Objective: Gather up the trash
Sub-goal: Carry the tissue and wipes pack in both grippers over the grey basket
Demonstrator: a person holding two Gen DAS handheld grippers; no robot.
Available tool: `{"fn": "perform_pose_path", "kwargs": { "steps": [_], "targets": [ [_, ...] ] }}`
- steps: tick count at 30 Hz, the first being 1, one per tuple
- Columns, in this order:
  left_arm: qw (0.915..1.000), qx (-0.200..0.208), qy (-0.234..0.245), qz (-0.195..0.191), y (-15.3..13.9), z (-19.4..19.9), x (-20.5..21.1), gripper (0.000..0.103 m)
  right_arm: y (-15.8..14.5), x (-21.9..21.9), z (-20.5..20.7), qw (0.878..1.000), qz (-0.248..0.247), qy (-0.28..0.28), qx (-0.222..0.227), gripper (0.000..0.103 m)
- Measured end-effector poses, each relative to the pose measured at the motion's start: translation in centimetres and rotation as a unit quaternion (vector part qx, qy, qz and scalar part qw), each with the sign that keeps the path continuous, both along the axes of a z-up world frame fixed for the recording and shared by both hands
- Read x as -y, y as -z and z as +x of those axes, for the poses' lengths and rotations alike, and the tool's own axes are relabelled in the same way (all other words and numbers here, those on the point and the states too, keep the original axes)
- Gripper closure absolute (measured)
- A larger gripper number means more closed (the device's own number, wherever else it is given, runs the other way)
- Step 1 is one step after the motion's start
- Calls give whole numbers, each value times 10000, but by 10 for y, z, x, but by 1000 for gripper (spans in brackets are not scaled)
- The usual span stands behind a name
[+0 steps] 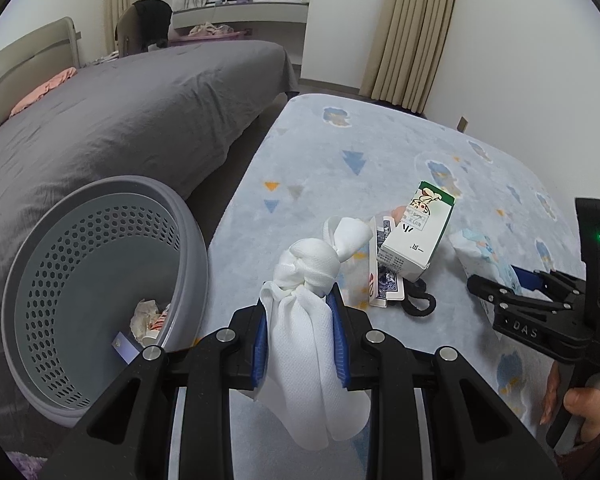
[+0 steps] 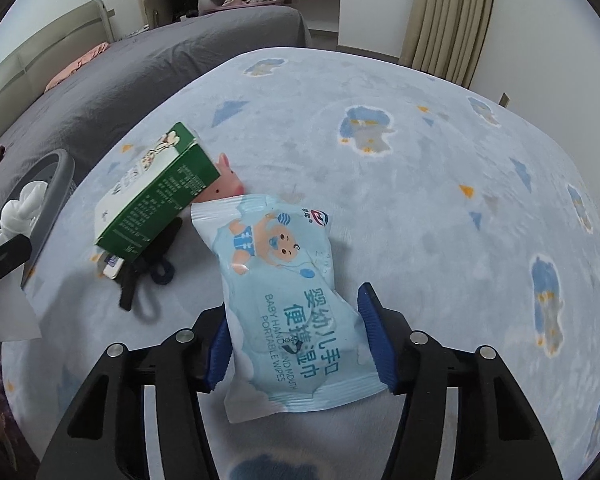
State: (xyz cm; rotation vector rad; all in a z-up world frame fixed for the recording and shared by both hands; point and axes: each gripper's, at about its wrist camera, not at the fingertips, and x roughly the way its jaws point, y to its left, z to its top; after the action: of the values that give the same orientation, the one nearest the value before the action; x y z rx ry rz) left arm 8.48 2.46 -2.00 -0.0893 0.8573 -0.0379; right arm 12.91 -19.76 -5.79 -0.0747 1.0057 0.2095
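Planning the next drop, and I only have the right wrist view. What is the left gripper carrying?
Observer: The left gripper is shut on a knotted white cloth, with a pad on each side.
Operator: Bin interior? I only see a bit of rim.
Observer: The grey basket has its opening facing the left camera. Crumpled paper already lies inside.
Operator: What's tucked under the green carton?
Observer: Playing cards with blue patterned backs stick out from beneath the carton.
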Motion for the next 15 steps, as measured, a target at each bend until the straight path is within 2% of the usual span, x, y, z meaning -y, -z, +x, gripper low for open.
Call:
{"fn": "perform_pose_path", "kwargs": {
  "steps": [7,15],
  "targets": [
    [9998,169,-102,-38,-12,-11,-13,77,-20,0,-34,9988,299,337,167,48],
    [9988,234,-426,98,-15,-23,-40,77,-40,-33,-54,9968,670,267,355,48]
  ]
}}
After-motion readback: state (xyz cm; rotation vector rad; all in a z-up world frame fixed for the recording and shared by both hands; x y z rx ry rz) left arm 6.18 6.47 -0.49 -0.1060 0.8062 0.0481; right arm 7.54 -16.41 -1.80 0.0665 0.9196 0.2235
